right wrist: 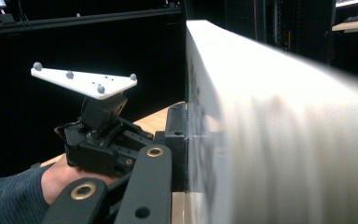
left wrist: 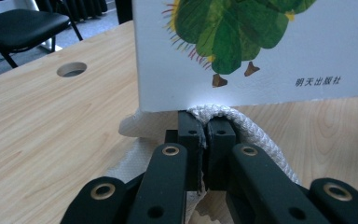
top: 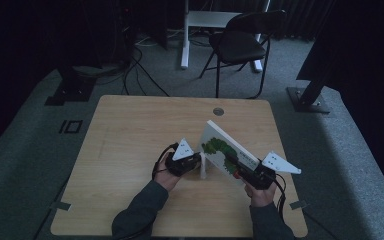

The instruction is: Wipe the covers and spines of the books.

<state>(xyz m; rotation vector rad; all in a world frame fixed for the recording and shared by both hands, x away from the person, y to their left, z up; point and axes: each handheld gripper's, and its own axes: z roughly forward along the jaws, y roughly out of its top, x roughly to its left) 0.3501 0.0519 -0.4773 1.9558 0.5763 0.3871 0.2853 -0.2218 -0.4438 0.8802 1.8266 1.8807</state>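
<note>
On table (top: 130,130): one book (top: 220,147), two grippers.

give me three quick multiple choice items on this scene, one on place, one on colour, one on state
1. Where is the round hole in the table?
A. near the far edge
B. at the near left corner
C. under the left gripper

2. What colour is the big figure on the book's cover?
A. blue
B. green
C. orange

3. How is the book held?
A. lying flat
B. lifted and tilted
C. closed inside a bag

Answers:
1 A, the hole sits by the far edge in the high view.
2 B, the book shows a green figure on white.
3 B, the right gripper clamps its edge and it stands tilted off the table, while the left gripper pinches a white rope.
</note>
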